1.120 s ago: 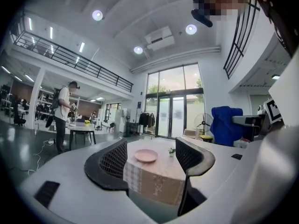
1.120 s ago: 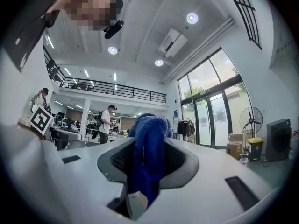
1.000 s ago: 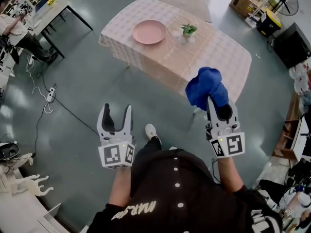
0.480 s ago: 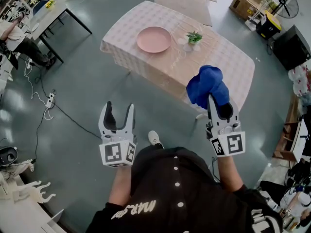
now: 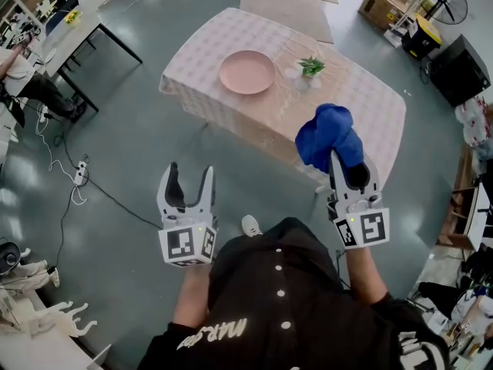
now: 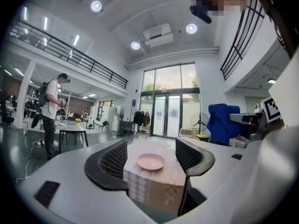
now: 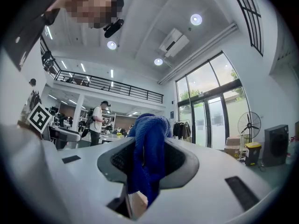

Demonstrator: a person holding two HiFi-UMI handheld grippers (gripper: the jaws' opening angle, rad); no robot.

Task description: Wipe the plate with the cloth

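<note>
The left tongs (image 5: 189, 173) hang over the grey floor (image 5: 123, 153), well short of the tabletop (image 5: 370, 106). Their jaws stand wide apart with nothing between them. In the left gripper view the gap frames the distant tabletop and the plate on it. A dark cable (image 5: 96, 168) trails over the floor to their left.

The tabletop, under a pale checked cover, lies ahead and slants across the head view. The pink plate (image 5: 246, 72) rests on its left half, toward the left end and about midway between the two long edges. It lies flat and bare. A small green plant (image 5: 311, 67) stands just beside the plate on its right, near the middle of the tabletop and apart from the plate's rim.

The right tongs (image 5: 347, 169) are held up on the right, short of the tabletop's near edge. Their jaws are clamped on the blue cloth (image 5: 327, 136). The cloth bunches above the jaw tips in a rounded wad, and in the right gripper view a fold of it hangs down between the jaws. The cloth is well apart from the plate and touches nothing but the tongs.
</note>
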